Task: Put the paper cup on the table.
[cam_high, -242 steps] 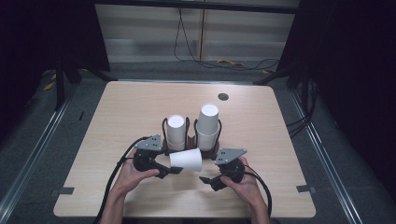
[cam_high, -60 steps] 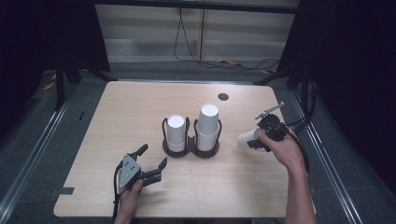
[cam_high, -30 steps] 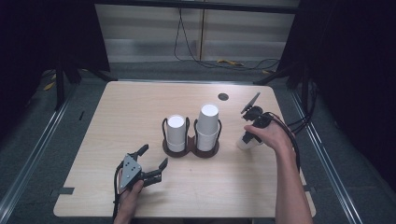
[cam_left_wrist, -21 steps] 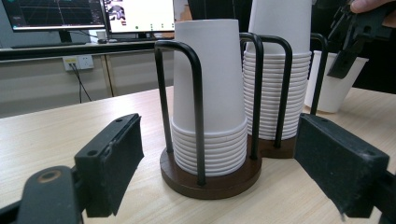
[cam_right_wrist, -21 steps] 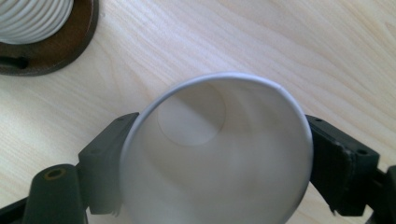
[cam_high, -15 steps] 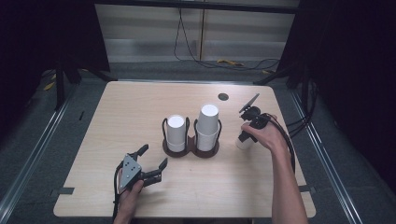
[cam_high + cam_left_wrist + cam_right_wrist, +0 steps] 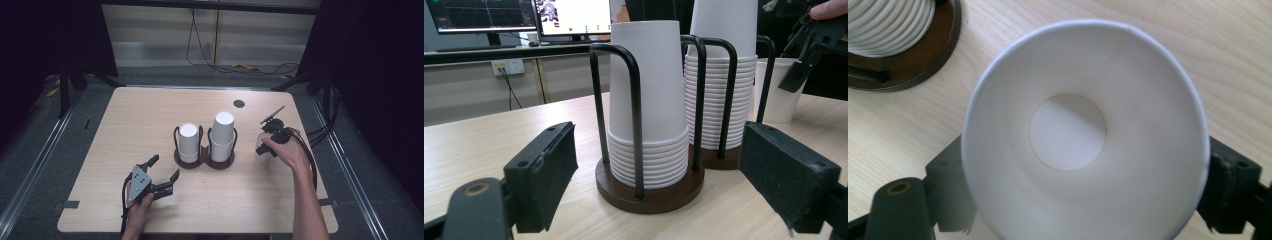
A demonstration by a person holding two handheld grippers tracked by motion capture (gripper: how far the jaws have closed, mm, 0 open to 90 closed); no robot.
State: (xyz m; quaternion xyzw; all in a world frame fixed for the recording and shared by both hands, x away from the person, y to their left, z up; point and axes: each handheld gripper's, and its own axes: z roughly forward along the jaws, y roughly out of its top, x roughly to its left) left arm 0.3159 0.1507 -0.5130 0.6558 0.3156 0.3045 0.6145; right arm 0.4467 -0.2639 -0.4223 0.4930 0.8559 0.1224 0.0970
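High view: since two seconds ago the right gripper (image 7: 266, 145) has carried the paper cup (image 7: 261, 141) in from the worktop's (image 7: 150, 115) right edge and set it upright just right of the cup holder (image 7: 205, 155), while the left gripper (image 7: 161, 174) has stayed put near the front, jaws wide and empty. Left gripper view: its jaws stand wide apart before the two cup stacks (image 7: 649, 115), the lone cup (image 7: 776, 90) behind at right. Right gripper view: the jaws have just been opening, flanking the open-mouthed cup (image 7: 1083, 135) between them, seemingly no longer pressing.
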